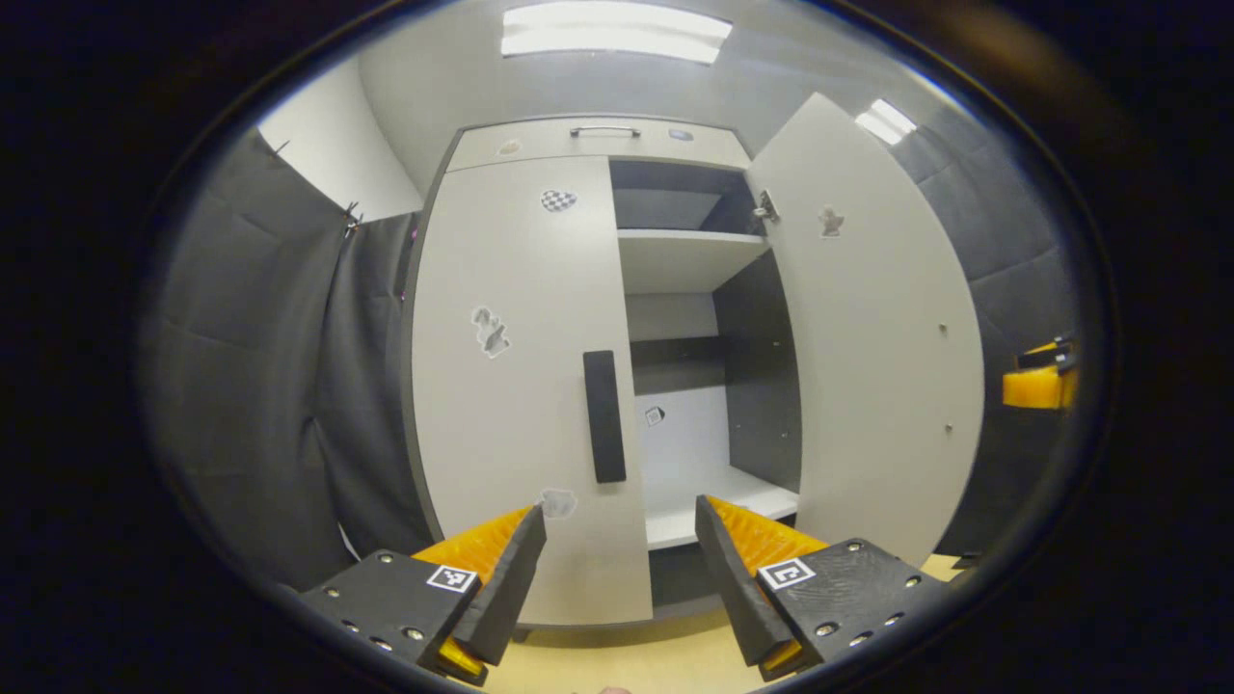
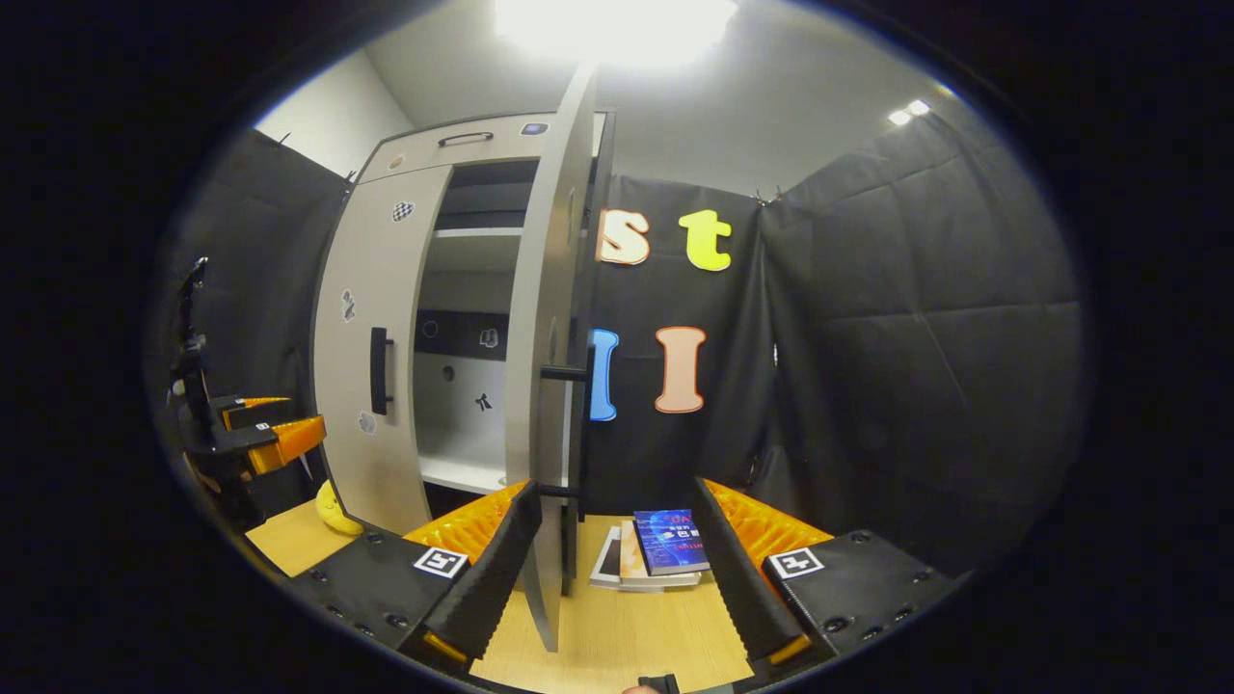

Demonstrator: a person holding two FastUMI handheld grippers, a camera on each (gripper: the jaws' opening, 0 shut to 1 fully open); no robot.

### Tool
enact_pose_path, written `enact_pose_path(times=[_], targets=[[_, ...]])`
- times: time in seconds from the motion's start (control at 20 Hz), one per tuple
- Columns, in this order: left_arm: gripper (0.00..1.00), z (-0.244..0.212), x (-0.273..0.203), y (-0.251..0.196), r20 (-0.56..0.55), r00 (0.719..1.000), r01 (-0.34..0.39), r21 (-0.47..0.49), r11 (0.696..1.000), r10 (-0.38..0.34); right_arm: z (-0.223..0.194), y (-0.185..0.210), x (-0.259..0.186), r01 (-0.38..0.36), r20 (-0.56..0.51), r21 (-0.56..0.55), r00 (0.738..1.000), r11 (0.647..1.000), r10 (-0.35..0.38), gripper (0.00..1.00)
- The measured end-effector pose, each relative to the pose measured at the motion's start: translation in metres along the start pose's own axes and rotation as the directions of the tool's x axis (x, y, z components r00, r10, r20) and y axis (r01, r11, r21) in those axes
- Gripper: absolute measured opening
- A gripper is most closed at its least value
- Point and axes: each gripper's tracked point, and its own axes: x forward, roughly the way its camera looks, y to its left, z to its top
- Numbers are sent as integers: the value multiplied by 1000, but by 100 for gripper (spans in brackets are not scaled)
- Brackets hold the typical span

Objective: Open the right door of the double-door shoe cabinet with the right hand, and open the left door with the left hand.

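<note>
Cabinet (image 1: pixel 598 145) stands before us against the dark cloth wall, and we place everything else by it. Its right door (image 1: pixel 877 347) is swung wide open, showing pale shelves (image 1: pixel 689 255) and a dark inner side wall. Its left door (image 1: pixel 521 386) is shut flat against the cabinet front, with a dark upright handle (image 1: pixel 604 416) near its inner edge and a few small stickers on its face.

In the left gripper view, our left gripper (image 1: pixel 622 559) sits low in front of the closed door, jaws wide apart and holding nothing, apart from the handle.

In the right gripper view, our right gripper (image 2: pixel 617 559) has its jaws wide too, with the open door's edge (image 2: pixel 549 405) between them but not gripped. Books (image 2: pixel 656 549) lie on the wooden floor just beside the cabinet. A yellow object (image 2: pixel 333 509) rests at the cabinet's left foot.
</note>
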Motion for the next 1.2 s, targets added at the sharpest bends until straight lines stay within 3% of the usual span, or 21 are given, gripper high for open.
enact_pose_path(times=[0.65,1.1,1.2], targets=[[91,29,124,27,13,998,-60,1,998,60,-50,-42,-21,100,-99,75,991,992,-93,98],[89,18,162,28,-30,995,-93,-35,995,92,-69,-59,-29,137,-140,89,982,986,-124,97],[74,19,163,27,-24,995,-95,-38,995,94,-72,-62,-30,143,-147,92,981,985,-129,98]])
